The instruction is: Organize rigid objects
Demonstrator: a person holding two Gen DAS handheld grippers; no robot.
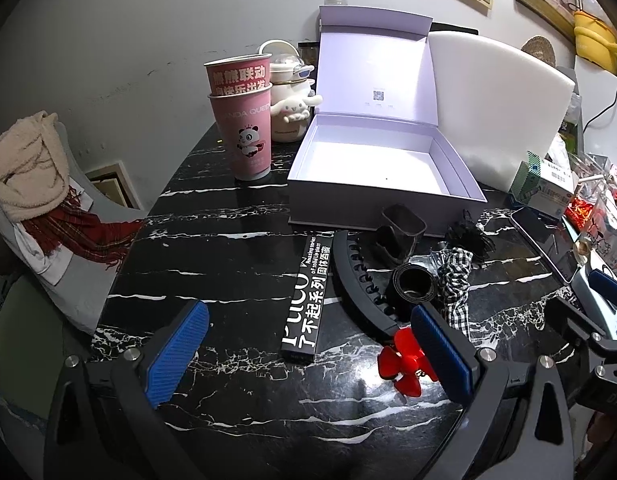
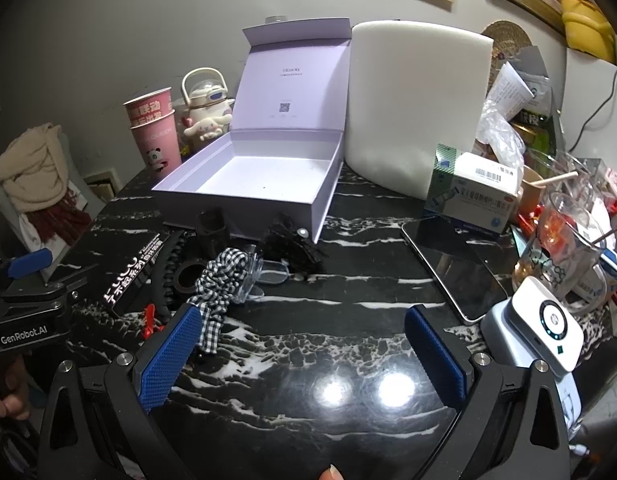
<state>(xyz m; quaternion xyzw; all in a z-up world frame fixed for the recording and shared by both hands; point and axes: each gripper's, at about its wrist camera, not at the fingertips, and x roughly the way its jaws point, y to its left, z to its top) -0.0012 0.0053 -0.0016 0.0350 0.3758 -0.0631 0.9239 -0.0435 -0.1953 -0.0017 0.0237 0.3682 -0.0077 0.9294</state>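
Note:
An open lilac box (image 1: 372,168) (image 2: 248,184) stands empty on the black marble table (image 1: 236,248). In front of it lie a long black carton (image 1: 308,296) (image 2: 128,276), a curved black hair comb (image 1: 358,288), a black clip (image 1: 400,232), a roll of black tape (image 1: 413,282) (image 2: 186,276), a checked scrunchie (image 1: 456,284) (image 2: 220,276), a black bow (image 2: 292,244) and a red toy fan (image 1: 406,360). My left gripper (image 1: 308,356) hovers open over the carton's near end. My right gripper (image 2: 304,356) is open above bare table, with the scrunchie at its left finger.
Stacked pink cups (image 1: 244,120) and a white kettle (image 1: 290,92) stand left of the box. A white foam block (image 2: 416,108) stands behind it. A phone (image 2: 452,264), medicine carton (image 2: 472,196), glass jug (image 2: 564,248) and white device (image 2: 544,332) crowd the right side. A chair with cloths (image 1: 32,192) is on the left.

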